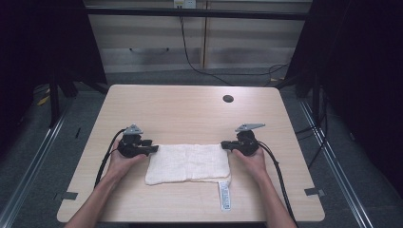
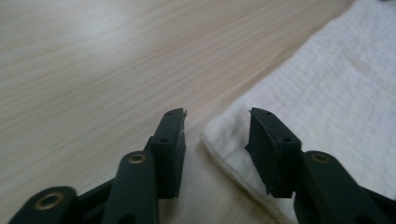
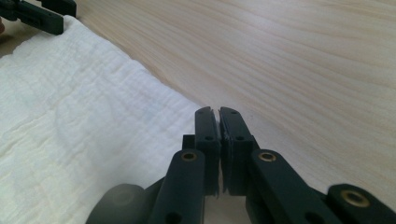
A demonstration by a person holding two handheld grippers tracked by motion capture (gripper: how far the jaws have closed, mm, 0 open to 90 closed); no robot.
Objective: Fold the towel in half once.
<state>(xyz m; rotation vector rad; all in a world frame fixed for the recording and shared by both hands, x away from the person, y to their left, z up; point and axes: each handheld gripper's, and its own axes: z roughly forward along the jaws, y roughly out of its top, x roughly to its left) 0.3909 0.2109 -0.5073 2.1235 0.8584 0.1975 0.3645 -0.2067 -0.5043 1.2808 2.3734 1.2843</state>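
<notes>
High view: folded white towel (image 1: 188, 163) lies flat mid-desk (image 1: 190, 109); left hand-held gripper (image 1: 153, 149) stands parted astride one far corner, right hand-held gripper (image 1: 225, 145) pinched closed at the other, seemingly for spreading.

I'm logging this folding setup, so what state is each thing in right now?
White cloth: folded, lying flat on the table.
Label tag: sticking out past the cloth's near right corner.
Left gripper: open, jaws astride the cloth's corner.
Right gripper: shut at the cloth's edge; grip on fabric unclear.

Print on towel's tag (image 1: 224, 195) unreadable
</notes>
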